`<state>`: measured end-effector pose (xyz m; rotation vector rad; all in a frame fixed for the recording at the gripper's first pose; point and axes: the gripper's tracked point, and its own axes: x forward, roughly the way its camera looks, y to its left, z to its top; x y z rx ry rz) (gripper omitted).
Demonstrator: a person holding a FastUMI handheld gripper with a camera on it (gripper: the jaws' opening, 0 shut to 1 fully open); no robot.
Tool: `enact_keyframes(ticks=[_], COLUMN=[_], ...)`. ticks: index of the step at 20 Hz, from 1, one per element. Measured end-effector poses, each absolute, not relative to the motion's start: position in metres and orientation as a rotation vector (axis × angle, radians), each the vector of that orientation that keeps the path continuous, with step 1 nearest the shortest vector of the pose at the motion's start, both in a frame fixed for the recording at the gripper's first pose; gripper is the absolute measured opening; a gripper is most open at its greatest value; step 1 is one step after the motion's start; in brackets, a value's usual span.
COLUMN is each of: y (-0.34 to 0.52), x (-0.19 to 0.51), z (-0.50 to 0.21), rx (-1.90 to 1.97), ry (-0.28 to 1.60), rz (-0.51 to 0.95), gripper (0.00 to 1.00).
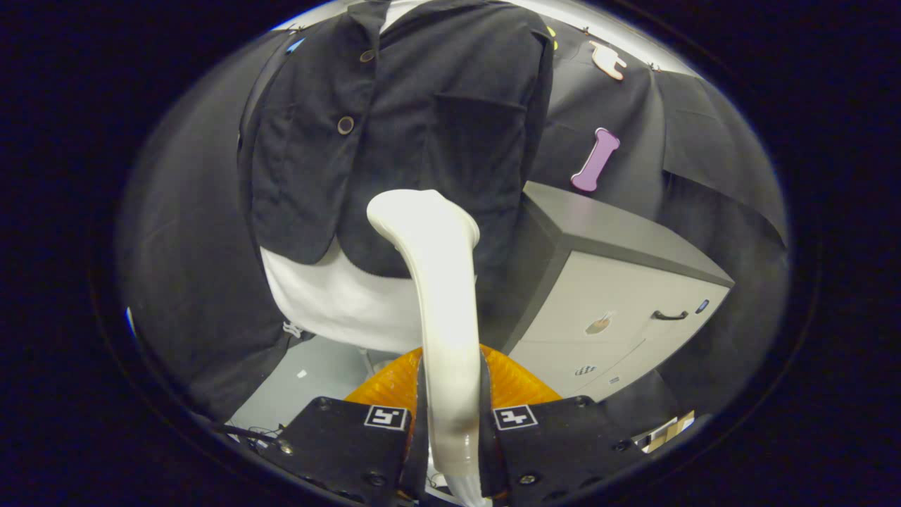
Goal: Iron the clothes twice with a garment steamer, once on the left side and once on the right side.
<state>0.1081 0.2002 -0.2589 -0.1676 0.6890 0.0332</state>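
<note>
Your steamer (440, 282) stands up between the fingers, its head against the dark jacket (401, 127) at twelve o'clock. Your gripper (450, 422) squeezes its handle from both sides. A gray cabinet (619, 310) sits at three o'clock.

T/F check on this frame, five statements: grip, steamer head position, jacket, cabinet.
1. The gripper has its fingers closed on the steamer handle. True.
2. The steamer head sits near the dark jacket's lower front. True.
3. The jacket lies flat on a table. False: it hangs upright over a white garment.
4. The grey cabinet stands on the side of the jacket opposite the one with the buttons. True.
5. The cabinet's drawer is pulled open. False: its front looks shut, with the handle flush against it.
</note>
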Motion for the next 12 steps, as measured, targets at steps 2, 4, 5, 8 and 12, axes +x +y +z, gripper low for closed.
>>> enact_keyframes(ticks=[2, 4, 5, 8, 12], y=[0.202, 0.204, 0.205, 0.206, 0.205], x=[0.106, 0.102, 0.1, 0.095, 0.092], z=[-0.269, -0.277, -0.282, -0.291, -0.3], rx=[-0.173, -0.184, -0.183, -0.195, -0.188], ry=[0.708, 0.723, 0.732, 0.753, 0.779], rz=[0.04, 0.047, 0.051, 0.051, 0.046], gripper=[0.31, 0.31, 0.31, 0.31, 0.31])
